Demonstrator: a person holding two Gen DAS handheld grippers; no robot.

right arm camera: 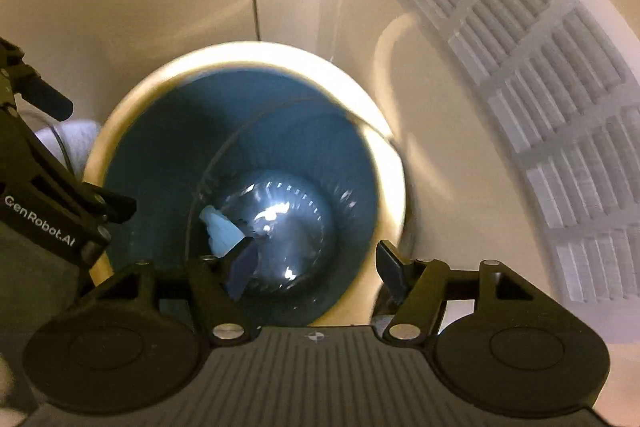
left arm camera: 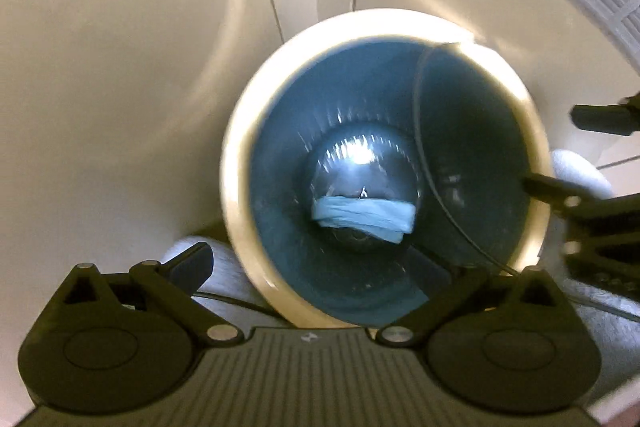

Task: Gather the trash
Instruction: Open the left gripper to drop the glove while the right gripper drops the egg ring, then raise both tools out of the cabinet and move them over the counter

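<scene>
i look down with both tools over the cream-rimmed bin (left arm camera: 240,187), my left gripper (left arm camera: 320,267) spread wide and empty, my right gripper (right arm camera: 316,267) open and empty too, the pale blue crumpled trash (left arm camera: 364,219) lying on the bin floor toward six o'clock.

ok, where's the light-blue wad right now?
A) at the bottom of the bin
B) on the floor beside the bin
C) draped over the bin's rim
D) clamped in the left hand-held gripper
A: the wad lies on the shiny bottom of the bin, and both the left hand-held gripper and the right hand-held gripper stand open above it with nothing between their fingers.
</scene>
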